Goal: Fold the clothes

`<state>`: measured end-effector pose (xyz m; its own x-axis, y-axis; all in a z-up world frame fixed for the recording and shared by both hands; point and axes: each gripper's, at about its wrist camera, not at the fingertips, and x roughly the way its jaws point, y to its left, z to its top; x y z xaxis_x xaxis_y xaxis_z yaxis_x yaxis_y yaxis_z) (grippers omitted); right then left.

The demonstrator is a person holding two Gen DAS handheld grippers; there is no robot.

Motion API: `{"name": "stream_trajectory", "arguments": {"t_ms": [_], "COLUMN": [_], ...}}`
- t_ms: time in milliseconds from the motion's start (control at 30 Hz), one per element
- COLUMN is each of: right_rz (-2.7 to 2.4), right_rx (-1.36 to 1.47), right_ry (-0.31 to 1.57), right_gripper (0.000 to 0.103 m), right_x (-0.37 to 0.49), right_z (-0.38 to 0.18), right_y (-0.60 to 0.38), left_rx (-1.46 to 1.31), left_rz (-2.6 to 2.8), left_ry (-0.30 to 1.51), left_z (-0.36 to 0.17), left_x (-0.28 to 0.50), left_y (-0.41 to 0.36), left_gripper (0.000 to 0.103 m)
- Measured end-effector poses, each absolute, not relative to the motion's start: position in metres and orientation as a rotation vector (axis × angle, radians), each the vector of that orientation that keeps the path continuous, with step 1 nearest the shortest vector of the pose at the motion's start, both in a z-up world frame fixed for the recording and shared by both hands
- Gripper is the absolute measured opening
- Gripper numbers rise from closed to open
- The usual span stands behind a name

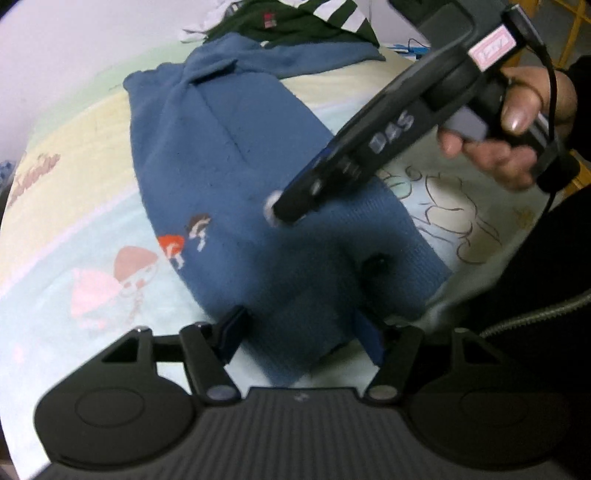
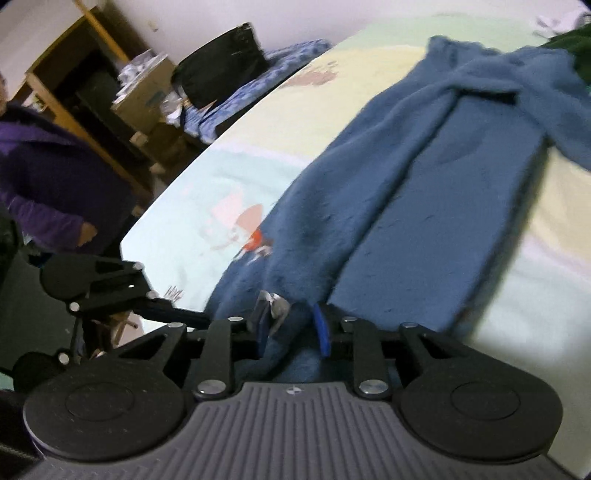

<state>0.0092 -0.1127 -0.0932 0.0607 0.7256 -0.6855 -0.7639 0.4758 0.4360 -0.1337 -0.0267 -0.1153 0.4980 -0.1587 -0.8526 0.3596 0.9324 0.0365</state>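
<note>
Where the left wrist camera looks down, a blue sweater (image 1: 236, 155) lies on a bed sheet (image 1: 74, 229) printed with cartoon figures, sleeves crossed at its far end. The left claw (image 1: 299, 332) is spread, its 2 blue-padded fingers (image 1: 232, 332) straddling the sweater's near hem without pinching it. The right claw (image 1: 291, 206), held by a hand (image 1: 517, 122), points down at the sweater's middle; whether it is spread or pressed together cannot be told here. A dark green garment (image 1: 288, 22) lies beyond.

In the right wrist view, the right claw (image 2: 291, 328) is spread over the blue sweater (image 2: 424, 166), fabric bunched between its fingers (image 2: 322, 332). The left claw (image 2: 207, 317) sits just beside it.
</note>
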Motion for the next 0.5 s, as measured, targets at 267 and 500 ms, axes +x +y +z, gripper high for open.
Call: {"name": "stream_trajectory", "arguments": {"t_ms": [267, 500], "right_rz": [1.048, 0.887], "right_rx": [0.007, 0.038], "right_ry": [0.967, 0.940], "right_gripper": [0.031, 0.029], "right_x": [0.054, 0.078], "right_z": [-0.101, -0.094], "right_y": [-0.063, -0.106], "left_rx": [0.422, 0.330], "left_rz": [-0.309, -0.249], "left_ry": [0.889, 0.811], "left_z": [-0.082, -0.070], "left_x": [-0.075, 0.007], "left_y": [0.001, 0.042], "left_gripper": [0.066, 0.065]}}
